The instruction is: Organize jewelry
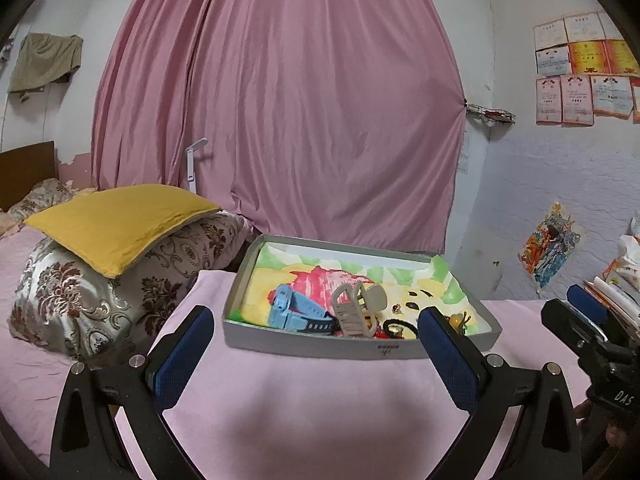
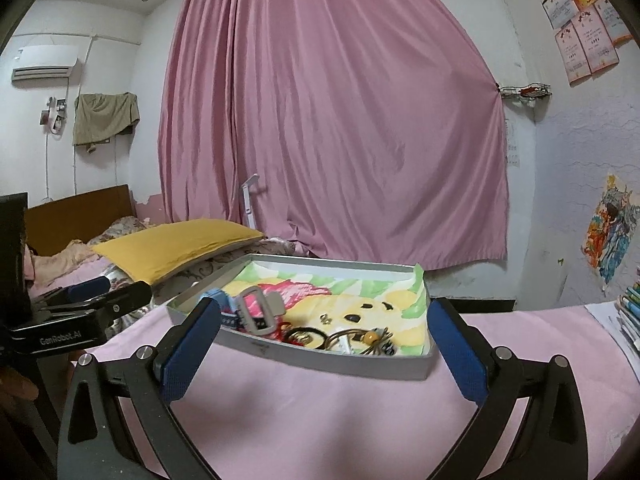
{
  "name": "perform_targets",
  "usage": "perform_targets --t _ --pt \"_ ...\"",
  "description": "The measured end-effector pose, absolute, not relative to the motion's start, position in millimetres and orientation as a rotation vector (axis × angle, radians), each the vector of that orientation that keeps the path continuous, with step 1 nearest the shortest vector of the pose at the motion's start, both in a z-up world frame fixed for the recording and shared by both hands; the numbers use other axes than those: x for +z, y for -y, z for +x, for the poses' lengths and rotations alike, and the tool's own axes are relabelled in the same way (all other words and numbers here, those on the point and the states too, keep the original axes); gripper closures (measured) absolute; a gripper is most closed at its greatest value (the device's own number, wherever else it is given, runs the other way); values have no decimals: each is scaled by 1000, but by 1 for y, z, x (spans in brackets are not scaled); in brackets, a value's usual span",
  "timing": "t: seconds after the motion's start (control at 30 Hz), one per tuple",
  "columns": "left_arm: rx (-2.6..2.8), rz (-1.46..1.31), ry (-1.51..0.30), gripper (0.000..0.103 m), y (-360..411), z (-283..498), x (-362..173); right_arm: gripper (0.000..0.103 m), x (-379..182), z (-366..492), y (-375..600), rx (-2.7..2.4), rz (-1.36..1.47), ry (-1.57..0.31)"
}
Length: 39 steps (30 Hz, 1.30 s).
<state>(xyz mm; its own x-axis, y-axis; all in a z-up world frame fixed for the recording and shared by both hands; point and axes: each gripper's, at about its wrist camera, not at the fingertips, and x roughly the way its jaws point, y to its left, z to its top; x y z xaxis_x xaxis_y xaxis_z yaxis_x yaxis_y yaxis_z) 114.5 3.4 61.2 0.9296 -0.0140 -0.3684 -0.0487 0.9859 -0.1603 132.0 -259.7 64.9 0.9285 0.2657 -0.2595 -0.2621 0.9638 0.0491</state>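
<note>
Shallow grey cardboard box with a painted paper lining sits on the pink-covered tabletop, just beyond both grippers, near the pink curtain.

Left gripper: jaws spread wide, nothing between the blue pads. Box's near wall lies just past the fingertips, roughly centred in the gap; no contact.

Right gripper: jaws wide apart too, empty. Box sits across the gap beyond the tips; the right pad overlaps the box's right corner in view, touching or not I can't tell.

Contents, all bunched at the near side of the box:
- light blue watch with dark strap, left
- beige plastic claw hair clip, just right of the watch, standing up
- black hair ties, near wall, middle
- amber bead on thin metal pieces, right of the ties; blurred, likely hairpins or earrings
- small metal item lying alone on the lining, farther in

Yellow pillow on a patterned cushion, far left on the bed. Stacked books at the right edge of the tabletop.
</note>
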Motion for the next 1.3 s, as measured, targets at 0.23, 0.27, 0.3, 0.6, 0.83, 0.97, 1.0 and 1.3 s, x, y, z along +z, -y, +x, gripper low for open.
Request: perform_targets --t 0.23,0.27,0.3,0.6,0.83,0.97,1.0,1.3 --pt "20 -153 -371 1 -11 95 58 2 61 114 259 272 14 -271" --pt "21 -153 -370 1 -11 93 57 2 59 112 260 268 20 -271" --pt "20 -153 -371 1 -12 90 55 2 58 111 259 265 24 -273" --pt "30 -168 -351 1 -16 69 38 2 24 94 262 191 77 -314" --pt "48 -150 -328 1 -19 57 19 2 8 88 264 136 79 -335" --pt "45 -157 -321 1 -21 54 12 2 1 89 262 120 76 -350" --pt "45 -156 -324 1 -21 54 10 2 -1 90 262 116 73 -349" --pt "43 -178 -343 1 -27 58 1 2 -4 92 263 107 73 -352"
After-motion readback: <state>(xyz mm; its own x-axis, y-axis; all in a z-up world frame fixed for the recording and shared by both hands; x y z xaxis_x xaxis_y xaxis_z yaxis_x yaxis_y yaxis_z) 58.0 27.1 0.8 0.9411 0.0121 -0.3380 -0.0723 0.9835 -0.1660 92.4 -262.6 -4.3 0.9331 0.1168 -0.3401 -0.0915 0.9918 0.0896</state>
